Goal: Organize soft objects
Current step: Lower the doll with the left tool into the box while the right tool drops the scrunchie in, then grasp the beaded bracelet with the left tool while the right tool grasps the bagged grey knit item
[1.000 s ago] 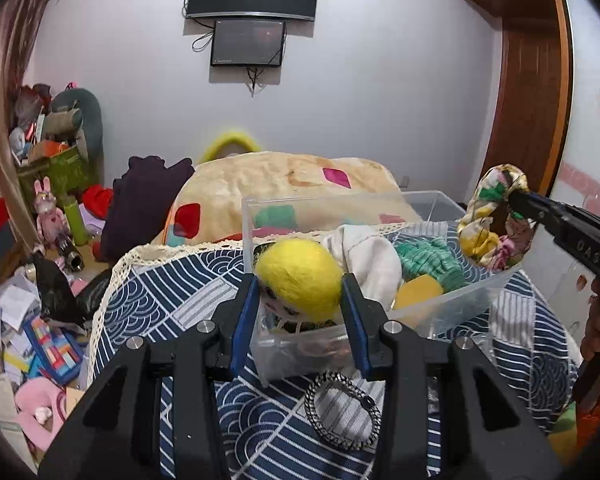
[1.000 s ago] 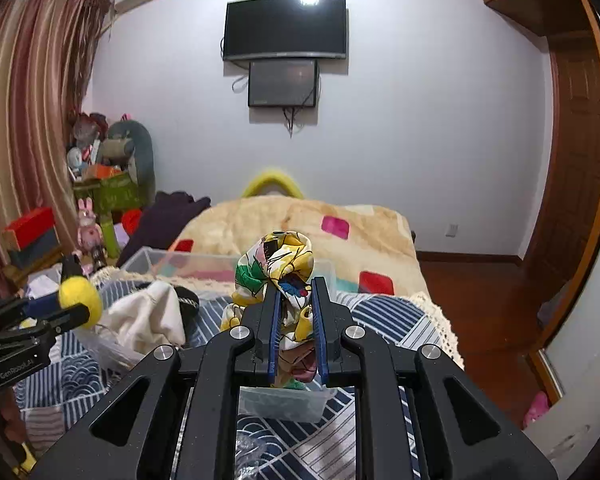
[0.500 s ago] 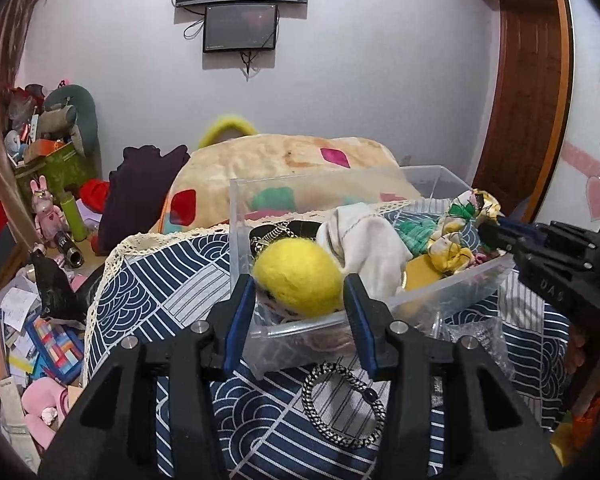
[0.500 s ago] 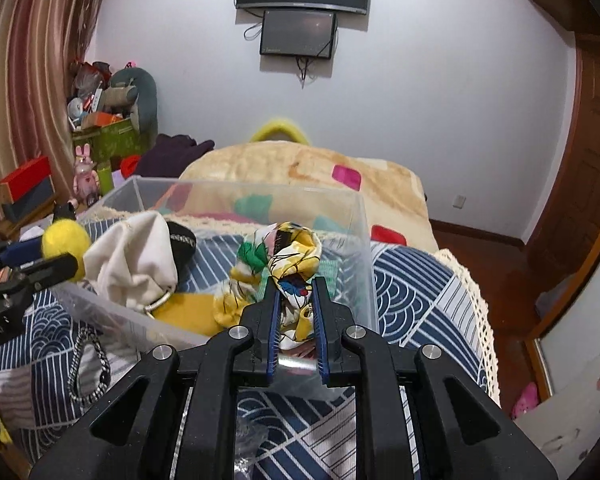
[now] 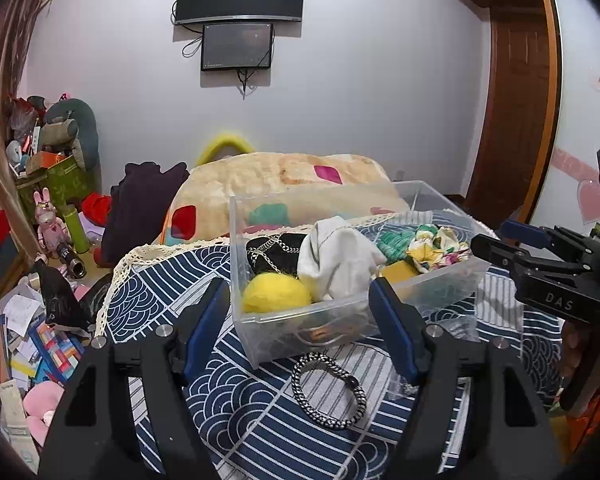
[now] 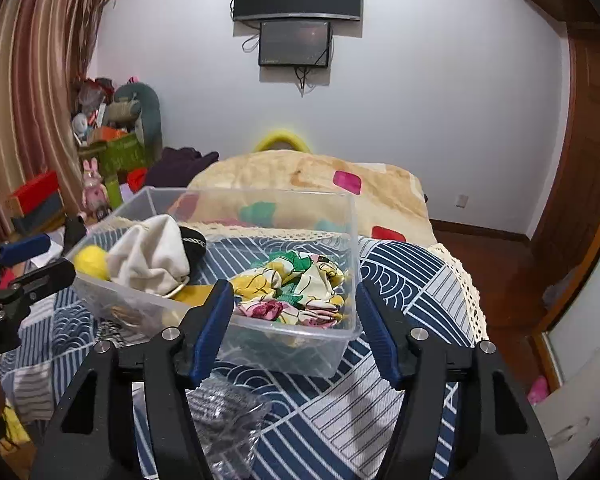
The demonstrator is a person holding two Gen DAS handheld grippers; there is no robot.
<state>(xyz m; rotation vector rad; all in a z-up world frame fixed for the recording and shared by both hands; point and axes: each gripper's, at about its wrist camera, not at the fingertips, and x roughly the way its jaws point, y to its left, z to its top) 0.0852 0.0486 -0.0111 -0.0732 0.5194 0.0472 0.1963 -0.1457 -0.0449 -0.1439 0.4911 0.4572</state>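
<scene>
Now back both grippers straight off the clear bin (image 5: 440, 280) — left gripper (image 5: 300, 324) spread wide and empty at the near left corner, right gripper (image 6: 294, 320) likewise gaping, holding nothing. Yellow ball (image 5: 276, 293) down inside, near left; floral scrunchie (image 6: 296, 288) inside, right end. Next, reach for the braided band (image 5: 328, 390) on the bedspread (image 5: 240, 400) — low, level, no nudging the wall.

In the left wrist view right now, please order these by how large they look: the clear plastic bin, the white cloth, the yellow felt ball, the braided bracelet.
1. clear plastic bin
2. white cloth
3. braided bracelet and yellow felt ball: unsure. The bracelet's ring spans slightly more, but it lies nearer the camera.
</scene>
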